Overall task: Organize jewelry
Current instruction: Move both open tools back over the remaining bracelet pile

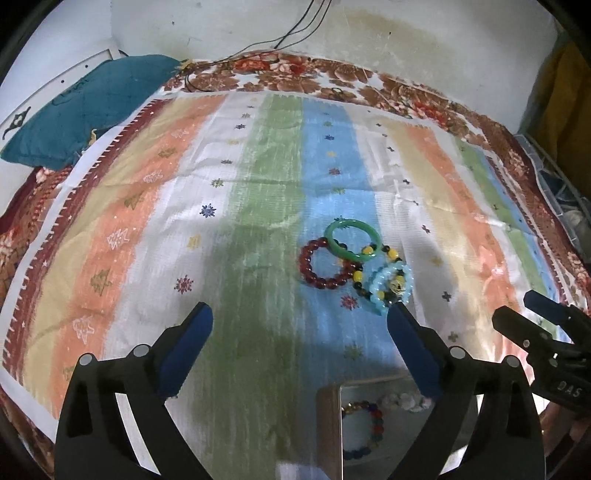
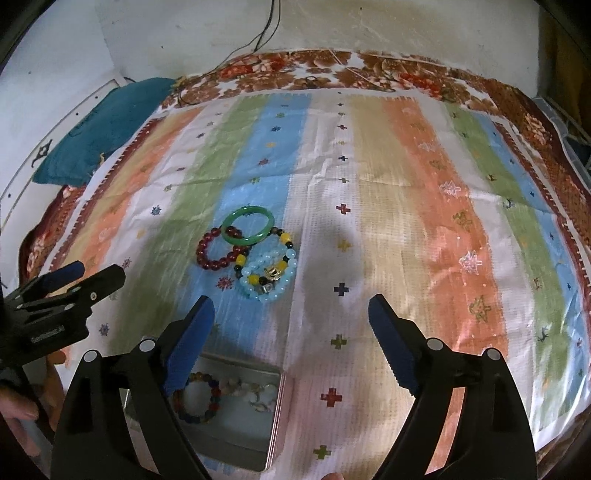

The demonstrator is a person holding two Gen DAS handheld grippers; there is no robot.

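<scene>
A small pile of bracelets lies on the striped cloth: a green bangle (image 1: 352,238) (image 2: 248,226), a dark red bead bracelet (image 1: 320,264) (image 2: 218,249), a black and yellow bead bracelet (image 1: 373,264) (image 2: 258,275) and a pale blue bead bracelet (image 1: 389,290) (image 2: 271,277). A metal tin (image 1: 328,428) (image 2: 275,417) near me holds a multicoloured bead bracelet (image 2: 197,397) and a pale shell bracelet (image 2: 251,391). My left gripper (image 1: 299,314) is open and empty, short of the pile. My right gripper (image 2: 291,306) is open and empty, right of the pile, above the tin.
The striped cloth (image 1: 184,206) (image 2: 424,206) covers a bed with a floral sheet (image 1: 295,70). A teal pillow (image 1: 85,107) (image 2: 99,133) lies at the far left. Black cables (image 1: 295,29) hang down the wall behind.
</scene>
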